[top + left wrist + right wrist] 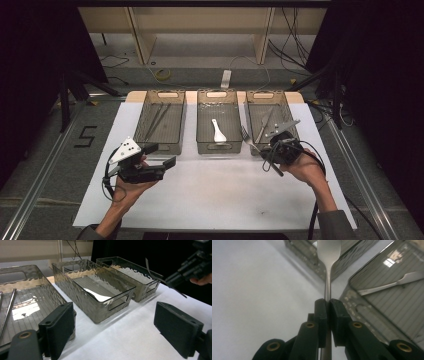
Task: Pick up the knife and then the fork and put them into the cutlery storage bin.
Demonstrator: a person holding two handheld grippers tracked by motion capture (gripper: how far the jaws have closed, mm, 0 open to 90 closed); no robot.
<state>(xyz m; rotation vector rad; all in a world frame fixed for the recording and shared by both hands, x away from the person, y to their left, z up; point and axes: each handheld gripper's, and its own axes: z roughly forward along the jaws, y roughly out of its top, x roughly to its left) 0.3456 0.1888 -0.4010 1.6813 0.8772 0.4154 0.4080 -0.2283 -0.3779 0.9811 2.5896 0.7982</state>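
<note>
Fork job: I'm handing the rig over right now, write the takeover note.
Right gripper: shut on the fork, held by its handle above the white mat between the middle and right bins.
Left gripper: open, nothing between the jaws, near the left bin.
Right bin already holds cutlery; middle bin holds a white spoon; left bin holds chopsticks.
Done: fork picked up.
Left: probably drop it in the right bin, then release.

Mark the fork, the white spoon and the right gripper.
fork (327, 287), right gripper view, on its neck.
white spoon (218, 133), high view, on its bowl.
right gripper (328, 305), right gripper view, between its fingertips.
</note>
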